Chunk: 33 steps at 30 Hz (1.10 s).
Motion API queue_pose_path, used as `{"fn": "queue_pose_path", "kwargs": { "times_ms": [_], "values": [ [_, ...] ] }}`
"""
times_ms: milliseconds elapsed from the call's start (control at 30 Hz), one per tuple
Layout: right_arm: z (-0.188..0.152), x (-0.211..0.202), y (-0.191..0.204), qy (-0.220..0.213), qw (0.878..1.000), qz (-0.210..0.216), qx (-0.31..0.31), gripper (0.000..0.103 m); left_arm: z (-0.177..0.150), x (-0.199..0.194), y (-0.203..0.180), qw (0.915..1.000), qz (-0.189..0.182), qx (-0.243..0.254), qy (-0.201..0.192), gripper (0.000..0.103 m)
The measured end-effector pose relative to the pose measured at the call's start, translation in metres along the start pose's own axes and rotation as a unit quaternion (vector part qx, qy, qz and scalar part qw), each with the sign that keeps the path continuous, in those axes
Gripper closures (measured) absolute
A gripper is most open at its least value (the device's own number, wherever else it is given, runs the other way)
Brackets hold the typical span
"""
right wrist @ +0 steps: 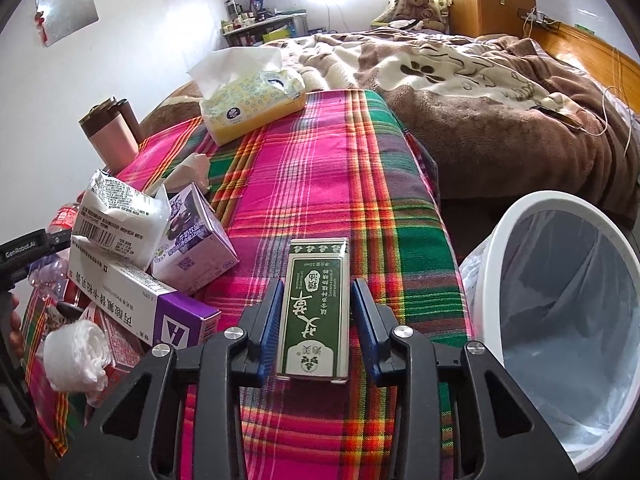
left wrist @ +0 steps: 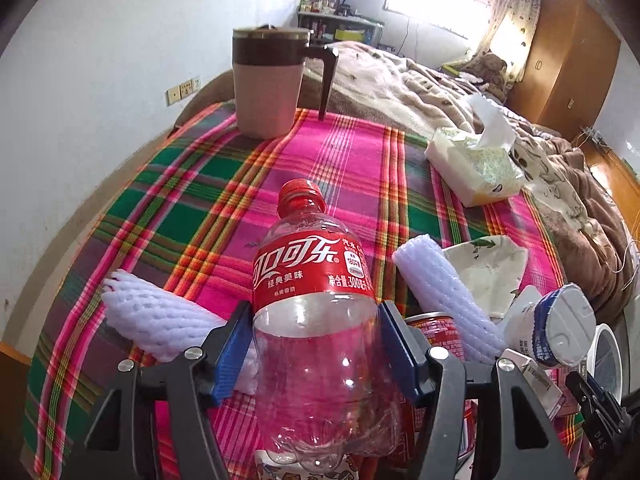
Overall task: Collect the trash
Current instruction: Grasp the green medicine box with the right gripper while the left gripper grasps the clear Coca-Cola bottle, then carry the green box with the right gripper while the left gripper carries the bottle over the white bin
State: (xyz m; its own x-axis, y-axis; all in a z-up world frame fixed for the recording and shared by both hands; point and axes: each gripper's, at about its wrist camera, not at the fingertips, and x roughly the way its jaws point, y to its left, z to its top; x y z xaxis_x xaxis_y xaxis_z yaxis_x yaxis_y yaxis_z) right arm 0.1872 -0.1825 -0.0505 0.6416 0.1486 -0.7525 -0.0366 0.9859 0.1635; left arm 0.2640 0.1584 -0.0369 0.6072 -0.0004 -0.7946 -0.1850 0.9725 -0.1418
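Observation:
An empty clear cola bottle [left wrist: 316, 272] with a red label and cap stands on the plaid cloth. It sits between the blue pads of my left gripper [left wrist: 315, 312], which press on both its sides just below the label. In the right wrist view a small green and white box [right wrist: 316, 308] lies flat on the cloth. It lies between the pads of my right gripper [right wrist: 318, 286], and a thin strip of cloth shows on each side of it, so the jaws are not touching it. A white bin [right wrist: 568, 320] with a clear liner stands just right of that gripper, below the table edge.
A heap of trash lies between the grippers: foam nets [left wrist: 156, 320], a red can [left wrist: 436, 332], a yogurt cup [left wrist: 560, 324], a milk carton [right wrist: 192, 240], a medicine box [right wrist: 136, 300] and a crumpled bag [right wrist: 120, 224]. A mug [left wrist: 268, 80] and tissue pack [left wrist: 472, 164] stand further back. A bed [right wrist: 480, 92] lies beyond.

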Motion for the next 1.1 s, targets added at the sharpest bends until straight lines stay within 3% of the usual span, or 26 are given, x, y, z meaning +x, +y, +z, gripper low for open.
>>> {"fn": "queue_pose_path", "kwargs": {
  "times_ms": [433,767,1100],
  "values": [
    [-0.003,-0.019,-0.002,-0.034,0.999,0.024,0.002,0.07,-0.012,-0.05,-0.015,0.9984,-0.015,0.024,-0.049,0.04],
    [-0.004,-0.047,-0.007,-0.063,0.997,0.037,0.005,0.07,-0.028,-0.089,-0.034,0.9952,-0.047,0.038,-0.077,0.04],
    [-0.007,-0.082,-0.029,-0.09,0.995,0.038,0.023,0.07,-0.05,-0.123,-0.076,0.9884,-0.092,0.076,-0.095,0.04]
  ]
}}
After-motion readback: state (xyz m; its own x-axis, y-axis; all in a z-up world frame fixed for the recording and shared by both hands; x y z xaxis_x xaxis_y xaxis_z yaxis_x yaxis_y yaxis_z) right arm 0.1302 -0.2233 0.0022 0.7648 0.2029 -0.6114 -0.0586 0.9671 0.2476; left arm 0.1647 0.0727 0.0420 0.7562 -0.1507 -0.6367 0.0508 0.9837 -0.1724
